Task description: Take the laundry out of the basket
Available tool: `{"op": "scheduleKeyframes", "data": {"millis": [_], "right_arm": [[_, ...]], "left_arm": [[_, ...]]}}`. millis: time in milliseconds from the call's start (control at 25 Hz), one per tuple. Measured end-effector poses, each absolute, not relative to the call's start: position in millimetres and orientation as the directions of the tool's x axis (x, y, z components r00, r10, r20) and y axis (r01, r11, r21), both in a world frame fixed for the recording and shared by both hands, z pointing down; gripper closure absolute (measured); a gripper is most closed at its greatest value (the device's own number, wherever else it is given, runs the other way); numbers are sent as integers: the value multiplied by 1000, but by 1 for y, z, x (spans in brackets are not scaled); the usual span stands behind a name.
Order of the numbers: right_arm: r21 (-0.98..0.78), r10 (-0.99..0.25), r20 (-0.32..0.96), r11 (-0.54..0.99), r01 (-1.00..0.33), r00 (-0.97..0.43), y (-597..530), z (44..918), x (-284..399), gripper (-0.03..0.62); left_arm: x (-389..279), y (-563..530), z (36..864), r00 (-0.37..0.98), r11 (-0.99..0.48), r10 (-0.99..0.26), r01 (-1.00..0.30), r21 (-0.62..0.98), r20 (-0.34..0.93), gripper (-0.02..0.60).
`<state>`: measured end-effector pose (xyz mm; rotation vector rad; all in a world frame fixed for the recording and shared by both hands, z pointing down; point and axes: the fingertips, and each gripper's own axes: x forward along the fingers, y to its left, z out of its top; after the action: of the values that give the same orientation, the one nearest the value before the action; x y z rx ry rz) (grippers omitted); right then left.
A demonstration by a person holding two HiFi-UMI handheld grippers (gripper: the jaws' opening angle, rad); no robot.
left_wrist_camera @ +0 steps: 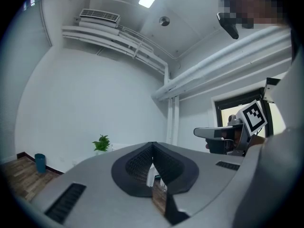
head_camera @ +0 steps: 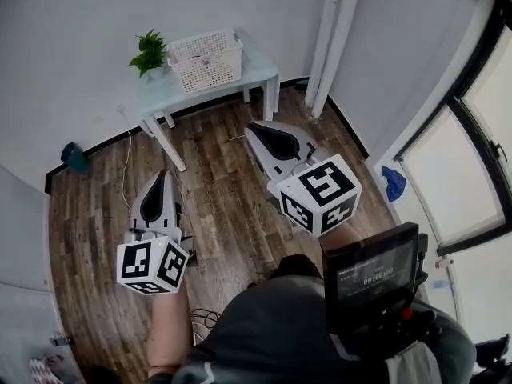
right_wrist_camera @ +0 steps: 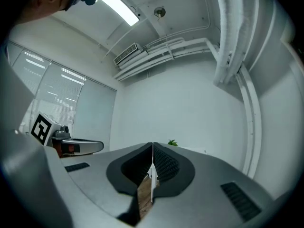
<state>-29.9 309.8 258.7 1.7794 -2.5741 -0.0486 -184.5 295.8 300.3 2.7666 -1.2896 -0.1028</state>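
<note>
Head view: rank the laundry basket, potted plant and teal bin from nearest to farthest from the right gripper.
1. Laundry basket, on the table ahead of the right gripper.
2. Potted plant, at the table's left end.
3. Teal bin, far off to the left.

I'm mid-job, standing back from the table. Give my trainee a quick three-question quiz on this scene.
1. True or false: the laundry basket stands on the floor.
2. What stands beside the basket on the table? A) potted plant B) lamp C) kettle
3. Are the left claw and right claw open or shut?
Key: 1 false, it is on the table. 2 A. 3 both shut, with nothing between them.
</note>
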Motion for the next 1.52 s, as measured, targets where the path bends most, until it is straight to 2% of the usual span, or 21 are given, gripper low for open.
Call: {"op": "scheduleKeyframes", "data": {"millis": [120, 440, 1280, 1520], "right_arm": [[33, -936, -2, 352, -935, -352, 294, 263, -39, 577], [9, -925, -29, 379, -925, -379, 242, 258, -14, 576], [-58, -904, -53, 428, -902, -425, 110, 264, 105, 576], [-37, -890, -39, 456, -889, -454, 81, 267, 121, 576]], "left_arm": [[-197, 279, 306, 645, -642, -764, -756, 125, -26, 572], [-170, 230, 304, 634, -631, -773, -768, 106, -3, 572], [-37, 105, 314, 635, -630, -769, -772, 77, 72, 572], [-18, 80, 312, 631, -628, -771, -776, 55, 88, 572]]}}
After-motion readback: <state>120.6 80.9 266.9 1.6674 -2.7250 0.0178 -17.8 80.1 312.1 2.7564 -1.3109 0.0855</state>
